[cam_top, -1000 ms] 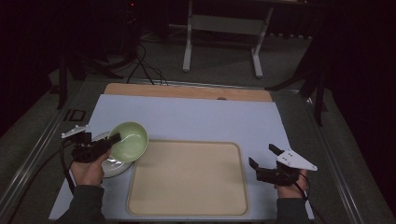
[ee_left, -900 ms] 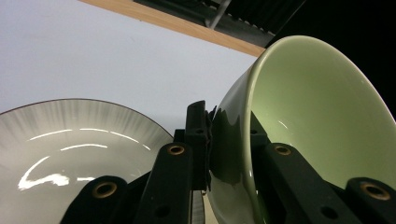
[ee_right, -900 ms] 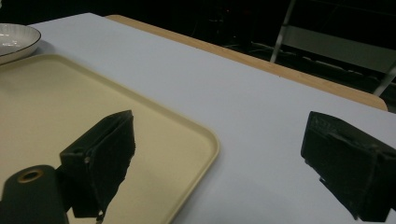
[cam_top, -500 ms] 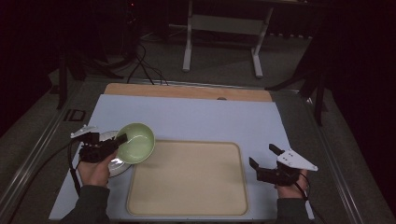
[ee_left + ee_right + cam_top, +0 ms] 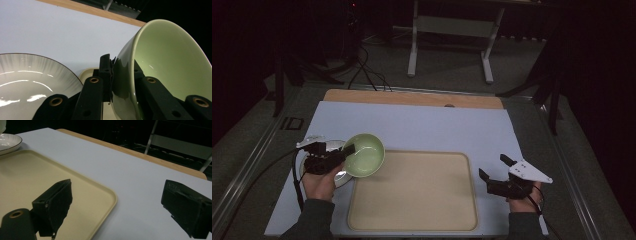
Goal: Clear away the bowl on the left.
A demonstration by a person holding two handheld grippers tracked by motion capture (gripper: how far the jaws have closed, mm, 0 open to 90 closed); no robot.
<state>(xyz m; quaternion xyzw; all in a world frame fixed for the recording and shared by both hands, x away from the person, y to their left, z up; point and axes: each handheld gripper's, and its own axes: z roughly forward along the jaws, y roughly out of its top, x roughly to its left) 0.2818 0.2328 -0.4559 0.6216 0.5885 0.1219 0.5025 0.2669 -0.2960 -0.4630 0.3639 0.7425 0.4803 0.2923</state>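
A pale green bowl [image 5: 363, 154] hangs tilted over the left edge of the beige tray [image 5: 422, 200]. My left gripper [image 5: 346, 150] is shut on the bowl's near rim; in the left gripper view the rim of the green bowl [image 5: 162, 65] sits clamped between the black jaws of my left gripper [image 5: 122, 75]. Under and behind the bowl lies a white plate [image 5: 339, 176] with a dark rim, seen up close as the white plate [image 5: 32, 82]. My right gripper [image 5: 494, 167] rests open at the tray's right side, and in its own view my right gripper [image 5: 117, 202] has nothing between its pads.
The tray [image 5: 50, 182] lies on a light blue mat [image 5: 422, 127] over a wooden table edge [image 5: 412, 98]. A metal stand [image 5: 452, 30] and cables stand on the floor beyond. The plate's rim [image 5: 7, 141] shows at the far left of the right gripper view.
My left gripper has carried the green bowl to the right, from above the plate toward the tray's left edge. The right gripper has stayed still.
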